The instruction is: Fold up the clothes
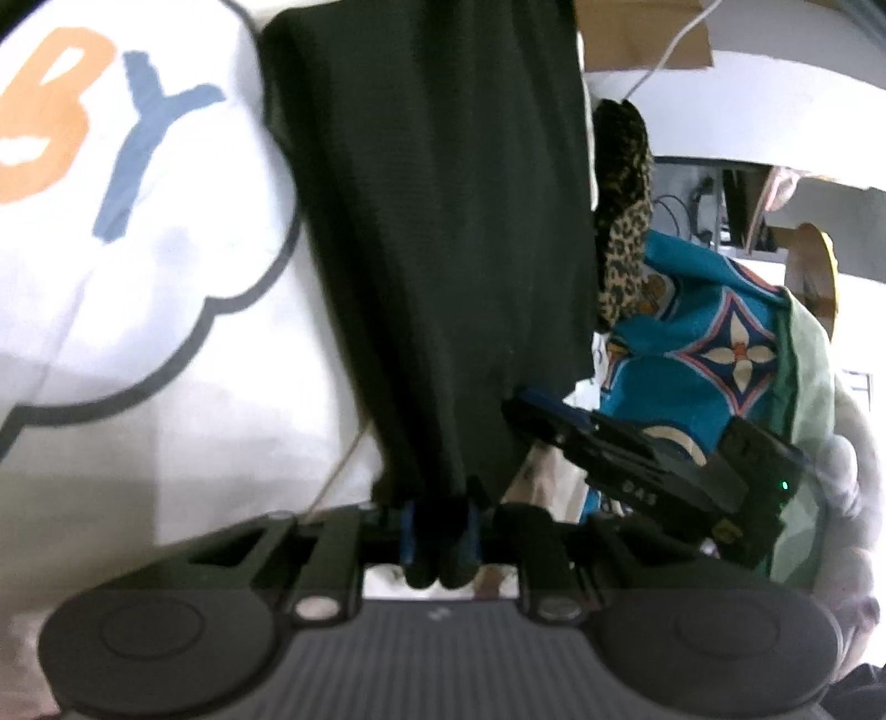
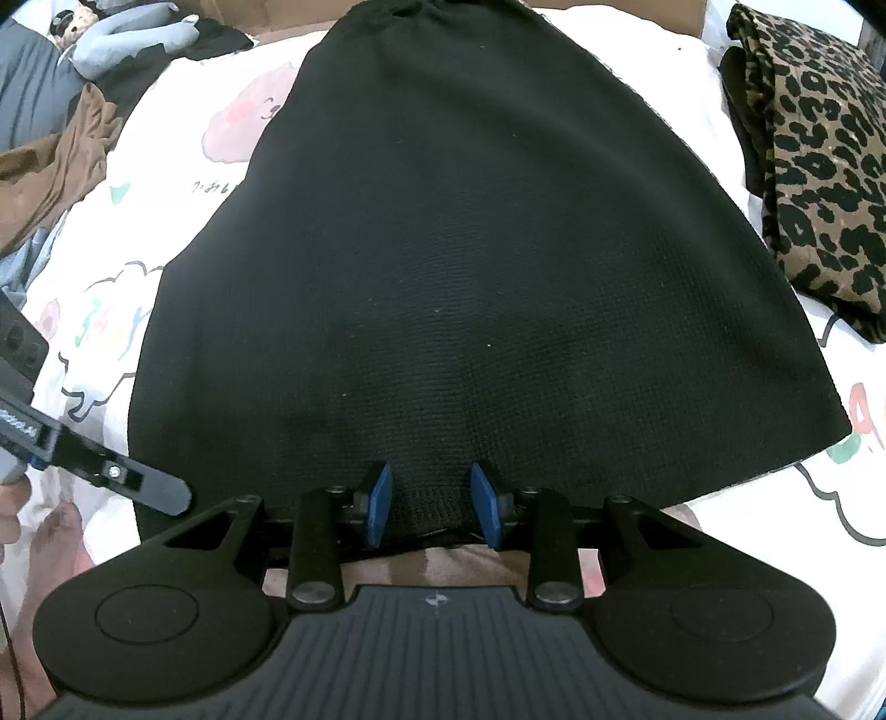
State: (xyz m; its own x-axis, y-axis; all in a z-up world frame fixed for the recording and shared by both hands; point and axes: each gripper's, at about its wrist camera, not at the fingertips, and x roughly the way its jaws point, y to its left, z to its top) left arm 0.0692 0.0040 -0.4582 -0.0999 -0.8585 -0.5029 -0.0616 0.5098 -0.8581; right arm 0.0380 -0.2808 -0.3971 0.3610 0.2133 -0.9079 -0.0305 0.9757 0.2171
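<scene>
A black knit garment (image 2: 470,249) lies spread on a white bedsheet with cartoon prints (image 2: 166,221). My right gripper (image 2: 433,501) points steeply down at the garment's near hem, and its blue pads (image 2: 379,501) hold a bunched bit of that hem. In the left wrist view the same black garment (image 1: 443,221) runs down over the printed sheet (image 1: 138,332) into my left gripper (image 1: 438,526). Its blue pads (image 1: 408,531) stand close together with black cloth pinched between them. The right gripper (image 1: 609,454) shows beside it, and a finger of the left gripper (image 2: 155,490) shows at the garment's left corner.
A folded leopard-print garment (image 2: 819,166) lies right of the black one. A brown garment (image 2: 50,171) and a grey plush toy (image 2: 122,39) lie at the far left. A teal patterned cloth (image 1: 692,343) and a cardboard box (image 1: 642,33) are beyond.
</scene>
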